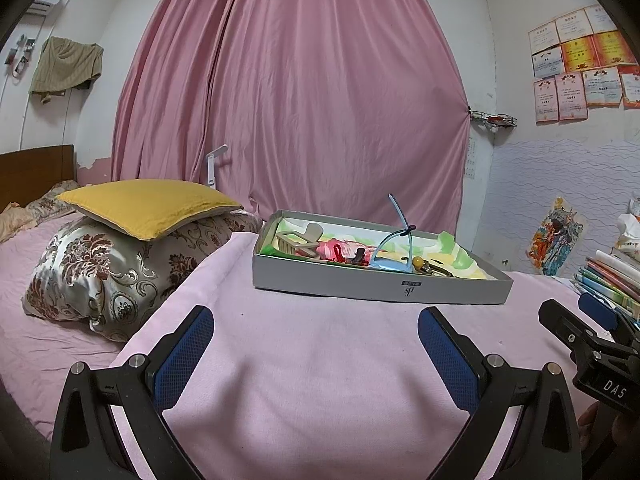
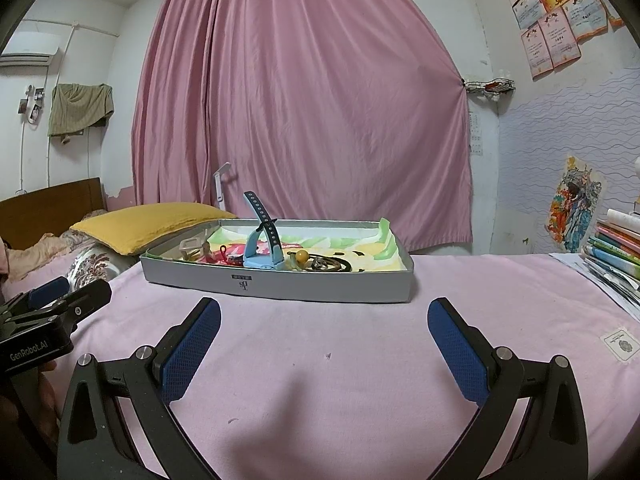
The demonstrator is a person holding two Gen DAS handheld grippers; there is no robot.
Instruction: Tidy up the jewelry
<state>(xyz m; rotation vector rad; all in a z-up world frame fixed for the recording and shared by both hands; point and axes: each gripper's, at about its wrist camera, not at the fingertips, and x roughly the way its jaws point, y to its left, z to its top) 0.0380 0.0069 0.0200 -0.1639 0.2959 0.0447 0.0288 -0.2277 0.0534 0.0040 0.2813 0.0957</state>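
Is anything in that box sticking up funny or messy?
Yes. The blue watch in the grey box has its strap poking up above the rim, and the other trinkets lie jumbled around it. Nothing has spilled onto the pink cover.

light: soft, even indoor, moderately bright, source unseen | shadows: faint, blurred patch on the pink bed cover [image 2: 320,360] below each claw | glare: none | focus: sharp centre, slight softness far off | distortion: strong fisheye bending, black vignette corners
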